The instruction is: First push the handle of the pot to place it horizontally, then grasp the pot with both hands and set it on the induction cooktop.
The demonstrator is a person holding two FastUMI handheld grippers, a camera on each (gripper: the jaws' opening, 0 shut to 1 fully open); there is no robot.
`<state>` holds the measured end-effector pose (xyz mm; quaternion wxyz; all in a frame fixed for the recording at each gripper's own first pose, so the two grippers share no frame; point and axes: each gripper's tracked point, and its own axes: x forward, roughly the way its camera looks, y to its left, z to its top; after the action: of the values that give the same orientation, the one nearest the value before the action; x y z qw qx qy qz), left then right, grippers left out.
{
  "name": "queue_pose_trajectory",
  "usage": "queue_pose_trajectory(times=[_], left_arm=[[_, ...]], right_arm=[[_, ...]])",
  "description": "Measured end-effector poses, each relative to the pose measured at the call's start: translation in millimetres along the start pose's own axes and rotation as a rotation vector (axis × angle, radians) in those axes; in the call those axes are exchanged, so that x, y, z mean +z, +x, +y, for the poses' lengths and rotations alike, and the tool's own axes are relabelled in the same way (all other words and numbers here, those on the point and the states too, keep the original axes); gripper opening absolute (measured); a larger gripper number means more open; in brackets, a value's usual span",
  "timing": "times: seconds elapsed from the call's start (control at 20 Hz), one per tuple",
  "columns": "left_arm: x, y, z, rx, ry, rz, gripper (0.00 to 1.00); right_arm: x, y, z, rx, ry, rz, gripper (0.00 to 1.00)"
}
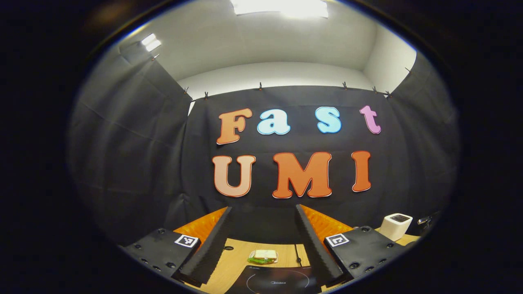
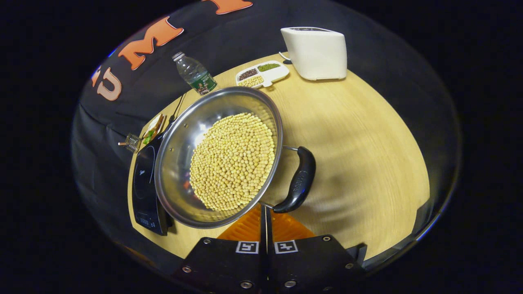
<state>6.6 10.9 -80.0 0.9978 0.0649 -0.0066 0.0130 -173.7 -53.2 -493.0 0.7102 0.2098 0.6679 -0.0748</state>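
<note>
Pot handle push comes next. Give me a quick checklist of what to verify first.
1. Right claw shut for pushing: ok.
2. Its tip close to the pot handle: ok; contact: cannot tell.
3. Soybeans all inside the pot: ok.
4. Left claw open for the later grasp: ok.
5. Induction cooktop bare where the left gripper view shows it: ok.
</note>
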Motion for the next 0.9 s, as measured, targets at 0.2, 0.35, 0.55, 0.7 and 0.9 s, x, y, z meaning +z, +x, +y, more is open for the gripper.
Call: queue_pose_trajectory(times=[0.2,0.35,0.55,0.7,0.9], left_arm=[[-9,3,14,0.021,0.009,0.018,0.97],[-13,3,25,0.043,0.023,0.034,0.97],[-14,1,34,0.050,0.027,0.041,0.97],[-8,-1,46,0.072,0.040,0.032,0.98],[2,-8,61,0.095,0.062,0.008,0.97]], right_arm=[[19,4,-12,-0.015,0.055,-0.018,0.00],[32,9,-16,-0.025,0.076,-0.026,0.00],[45,14,-20,-0.028,0.111,-0.036,0.00],[58,20,-24,-0.054,0.099,-0.057,0.00],[71,23,-28,-0.080,0.089,-0.068,0.00]])
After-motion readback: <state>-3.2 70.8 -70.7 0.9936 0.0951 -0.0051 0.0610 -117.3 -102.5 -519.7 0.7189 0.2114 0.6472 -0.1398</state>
